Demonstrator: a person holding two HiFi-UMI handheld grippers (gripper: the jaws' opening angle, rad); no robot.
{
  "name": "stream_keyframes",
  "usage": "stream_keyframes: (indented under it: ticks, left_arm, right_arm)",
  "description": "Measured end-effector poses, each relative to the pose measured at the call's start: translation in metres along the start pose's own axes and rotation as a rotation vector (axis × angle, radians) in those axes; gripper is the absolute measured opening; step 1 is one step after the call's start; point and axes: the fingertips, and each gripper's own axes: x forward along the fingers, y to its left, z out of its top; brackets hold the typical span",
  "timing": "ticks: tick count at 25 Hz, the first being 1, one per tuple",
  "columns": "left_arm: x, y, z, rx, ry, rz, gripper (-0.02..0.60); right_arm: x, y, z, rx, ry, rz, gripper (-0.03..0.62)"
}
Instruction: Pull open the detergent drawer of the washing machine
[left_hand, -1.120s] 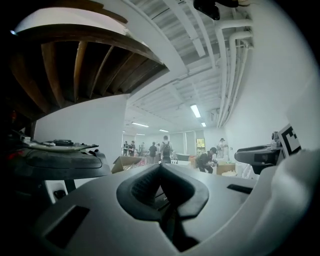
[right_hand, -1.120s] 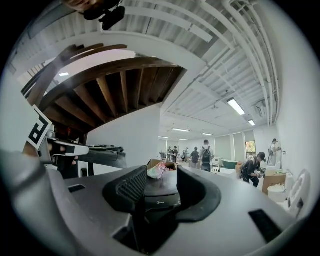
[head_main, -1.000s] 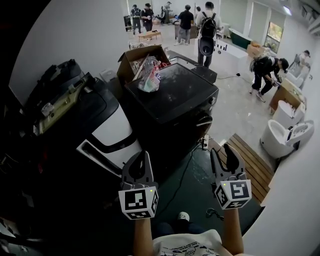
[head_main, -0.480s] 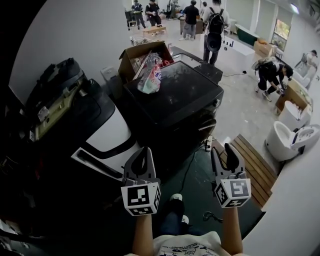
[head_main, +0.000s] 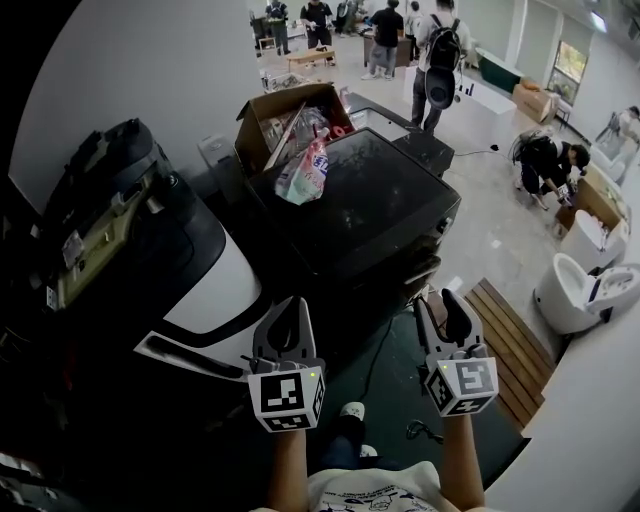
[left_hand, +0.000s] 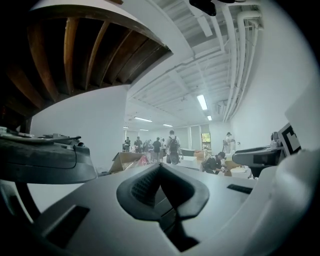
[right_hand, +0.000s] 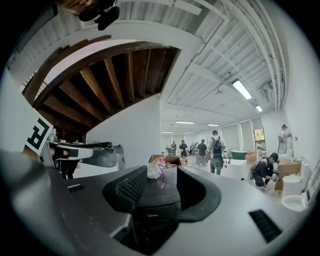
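Left gripper (head_main: 290, 308) jaw tips together, empty. Right gripper (head_main: 437, 303) jaws apart, empty. Both level, near black washing machine (head_main: 380, 205), not touching. Pink bag (head_main: 305, 172) on top.

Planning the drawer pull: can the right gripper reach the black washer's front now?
Likely yes: the right gripper is open and empty, aimed at the black washer with nothing between. Not touching yet; I can't make out the drawer.

Bag (head_main: 303, 170) on washing machine (head_main: 385, 215), cardboard box (head_main: 262, 118) behind, perhaps touching
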Motion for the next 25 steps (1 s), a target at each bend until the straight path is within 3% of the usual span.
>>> stream_keyframes:
  ticks: [6,17,25]
  left_arm:
    - [0.044,0.018,-0.011,-0.003,0.017,-0.007,0.011]
    - [0.097,0.034,-0.056,-0.003,0.092,-0.01,0.012]
    - [0.124,0.031,-0.091,-0.008,0.157,0.014,0.012]
  right_arm:
    - [0.049,-0.006,-0.011,0.06,0.018,-0.014,0.201]
    - [0.104,-0.004,-0.08,0.175,0.102,0.057,0.204]
    - [0.13,-0.003,-0.131,0.346,0.159,0.127,0.203]
